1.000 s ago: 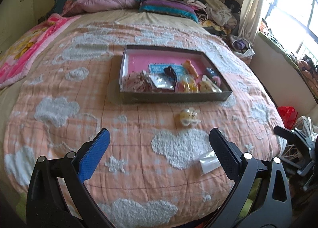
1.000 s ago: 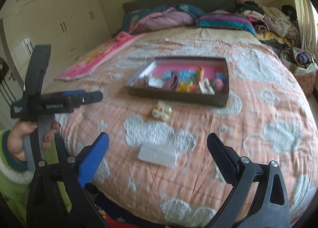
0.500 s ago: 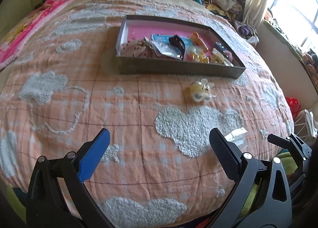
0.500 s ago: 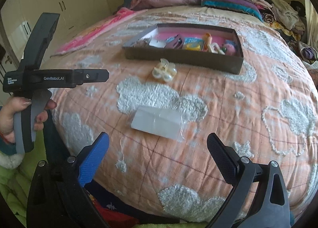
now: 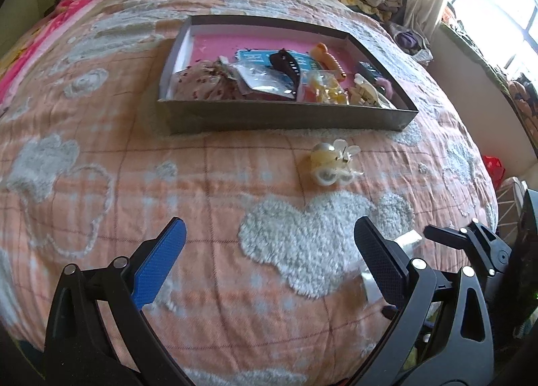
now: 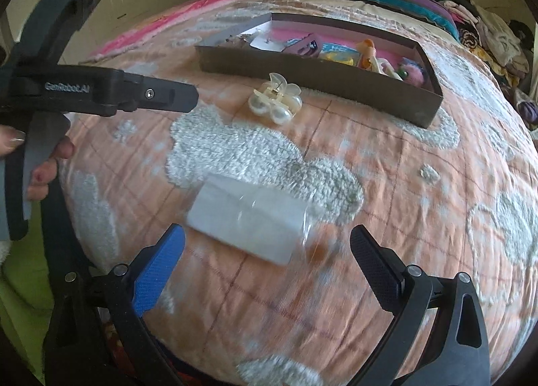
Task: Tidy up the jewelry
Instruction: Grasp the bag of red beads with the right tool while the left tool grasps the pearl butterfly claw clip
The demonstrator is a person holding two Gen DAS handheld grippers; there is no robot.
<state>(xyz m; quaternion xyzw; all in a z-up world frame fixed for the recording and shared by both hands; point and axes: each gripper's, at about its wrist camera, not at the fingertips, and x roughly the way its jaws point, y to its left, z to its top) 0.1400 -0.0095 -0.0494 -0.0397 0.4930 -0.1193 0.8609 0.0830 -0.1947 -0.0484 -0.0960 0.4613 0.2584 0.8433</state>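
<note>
the right gripper (image 6: pixel 267 251) stands wide and holds nothing, its blue and black fingers set to either side of a clear plastic packet (image 6: pixel 247 219) lying on the peach quilt (image 6: pixel 420 184). the left gripper (image 5: pixel 269 251) is just as wide and empty, over bare quilt, with the pearl hair clip (image 5: pixel 333 164) farther ahead, just in front of the shallow box (image 5: pixel 285 120) of trinkets. judging by the framing, the packet is the likely pick: come down low, straddle its short width, and close on the stiff card part rather than the loose film, which looks likely to slip. then carry it to the box. what the packet holds cannot be made out, for it is blurred; from the left wrist view only a corner of it shows behind the black finger, and the box contents overlap too much to sort
</note>
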